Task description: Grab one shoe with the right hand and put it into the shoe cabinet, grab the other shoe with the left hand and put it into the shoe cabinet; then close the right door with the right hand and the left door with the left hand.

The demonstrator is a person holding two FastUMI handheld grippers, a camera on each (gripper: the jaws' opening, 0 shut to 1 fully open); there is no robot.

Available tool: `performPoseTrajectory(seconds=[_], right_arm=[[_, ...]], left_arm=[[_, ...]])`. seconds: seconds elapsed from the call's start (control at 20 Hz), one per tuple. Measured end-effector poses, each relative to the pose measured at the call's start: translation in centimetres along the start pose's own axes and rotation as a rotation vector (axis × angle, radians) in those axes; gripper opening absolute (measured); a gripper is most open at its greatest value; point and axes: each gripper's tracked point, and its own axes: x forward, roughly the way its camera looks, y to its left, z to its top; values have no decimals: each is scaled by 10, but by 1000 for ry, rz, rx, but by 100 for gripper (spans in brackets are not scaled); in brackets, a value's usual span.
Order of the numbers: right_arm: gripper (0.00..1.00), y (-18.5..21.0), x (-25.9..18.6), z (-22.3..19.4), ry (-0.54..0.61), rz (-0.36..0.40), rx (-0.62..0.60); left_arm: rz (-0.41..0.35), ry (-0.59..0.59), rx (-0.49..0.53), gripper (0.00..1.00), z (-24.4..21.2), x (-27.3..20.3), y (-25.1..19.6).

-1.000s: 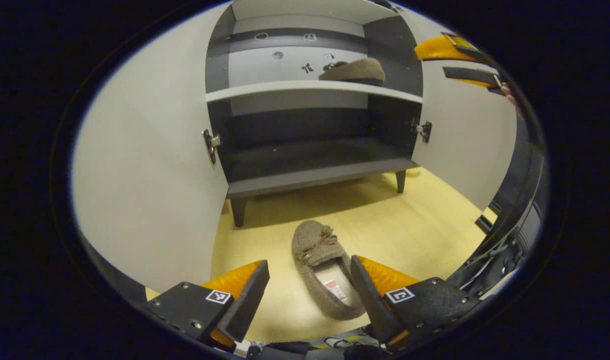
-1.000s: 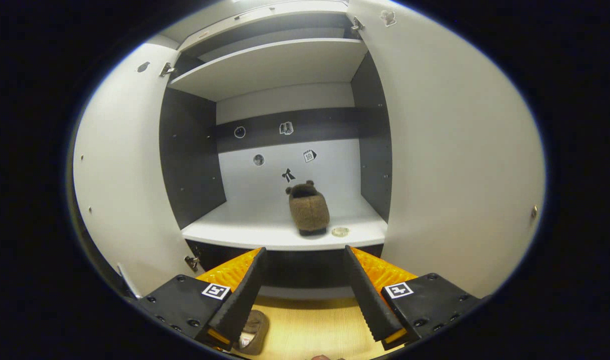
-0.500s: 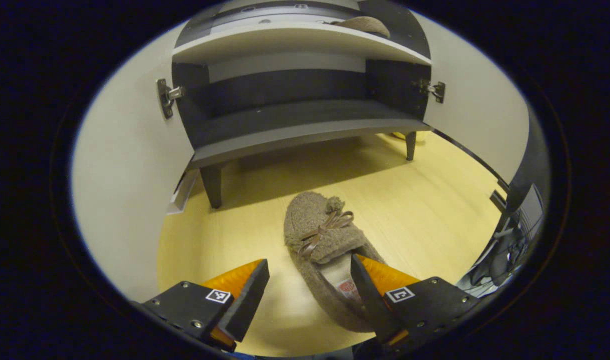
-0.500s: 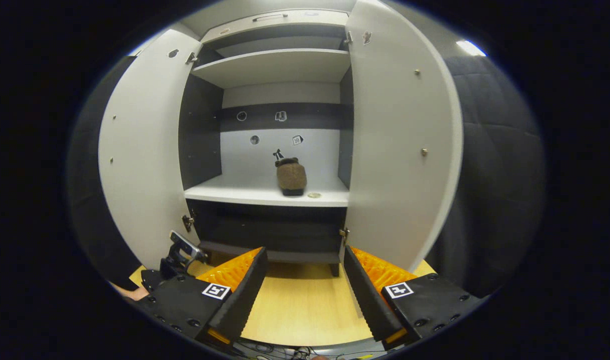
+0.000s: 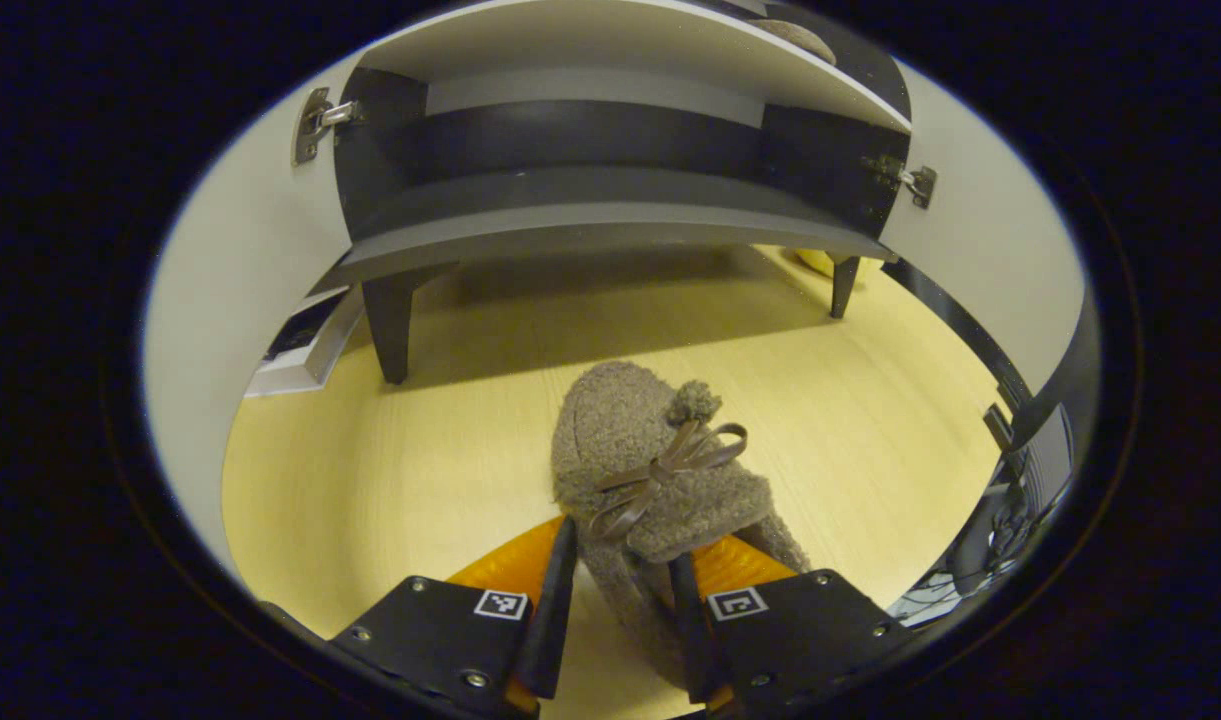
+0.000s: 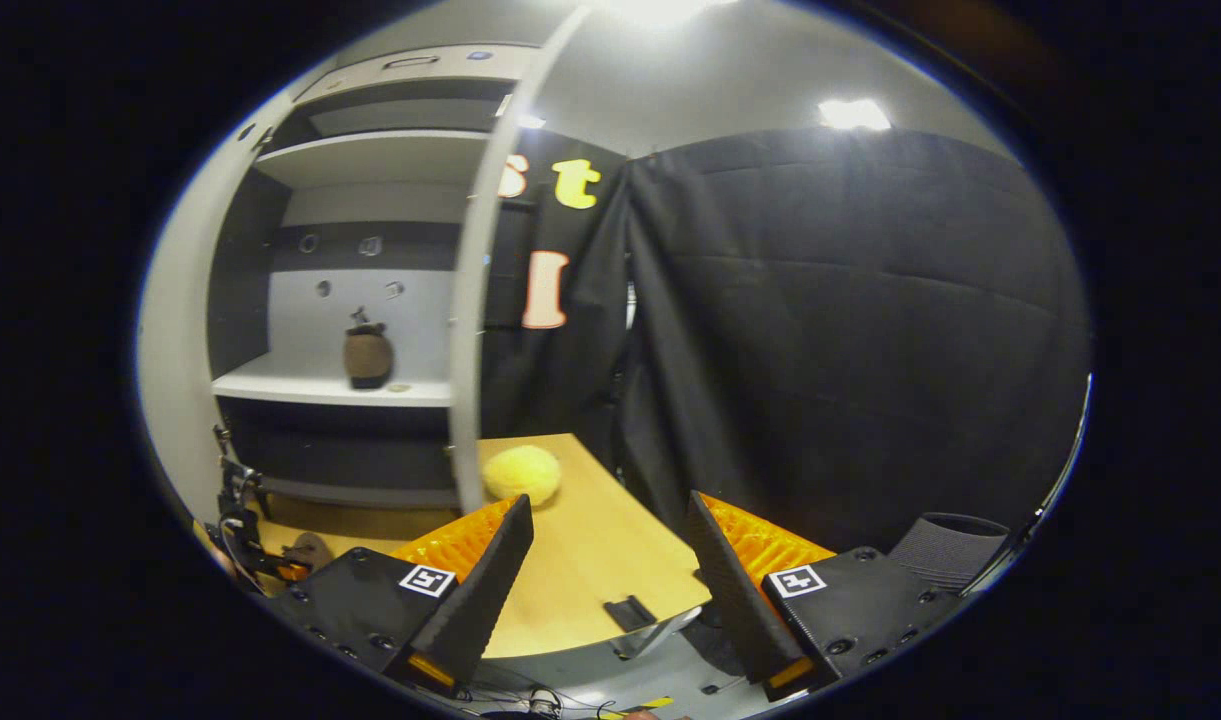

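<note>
The brown fuzzy shoe (image 5: 660, 480) lies on the pale wooden floor (image 5: 420, 450) in front of the shoe cabinet (image 5: 590, 215), toe and bow pointing toward the cabinet, heel end toward the camera in the left gripper view; the left tongs (image 5: 618, 600) stand around its near part, one finger at each side of the shoe wall and drawn in close, seemingly pressing it, though firm contact on both sides cannot be told for certain; the other shoe (image 6: 368, 354) stands on the white middle shelf (image 6: 320, 385) inside the cabinet, seen far off at the left of the right gripper view, and its edge (image 5: 795, 35) shows at the top of the left gripper view; the cabinet stands on dark legs, both doors swung open, the left door (image 5: 230, 260) beside the shoe's left, the right door (image 6: 470, 300) seen edge-on; the right tongs (image 6: 610, 560) are spread wide and hold nothing, aimed past the right door toward the black cloth wall (image 6: 850, 330); a yellow ball (image 6: 520, 473) rests on the floor just right of that door.
</note>
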Motion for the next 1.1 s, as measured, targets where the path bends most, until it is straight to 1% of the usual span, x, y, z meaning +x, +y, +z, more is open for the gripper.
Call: performPoseTrajectory(seconds=[0.05,0.1,0.15,0.2,0.25,0.3,0.35,0.4,0.5,0.55,0.6,0.75,0.9,1.0,1.1], right_arm=[[96,-25,8,2,-13,-52,5],[96,-43,15,11,-35,-91,9],[97,-57,22,20,-56,-123,17],[96,-67,32,29,-78,-143,31],[97,-71,40,38,-101,-149,47],[97,-74,49,44,-121,-146,60],[97,-75,58,50,-134,-137,65],[97,-74,68,52,-140,-127,64],[97,-76,82,51,-149,-124,68],[97,-79,95,49,-149,-137,85],[98,-77,104,46,-141,-132,118],[98,-60,127,28,-97,-61,207],[98,-62,158,22,-73,-45,223],[96,-62,176,29,-83,-38,235],[96,-58,193,35,-105,-25,232]], left_arm=[[33,9,-1,55,-3,2,5],[49,11,-15,28,-1,2,5],[68,20,-23,27,0,4,6],[85,30,-24,22,-1,4,8],[102,38,-23,22,1,5,9],[148,48,-25,22,3,13,17],[159,68,-47,2,5,8,13],[169,80,-60,3,4,9,17],[164,100,-102,3,2,7,15],[161,103,-127,3,1,7,14],[170,110,-146,2,0,6,16],[212,124,-171,2,5,-5,18],[199,91,-185,2,25,-11,23],[198,68,-201,2,42,-29,31],[186,18,-200,2,61,-50,40]])
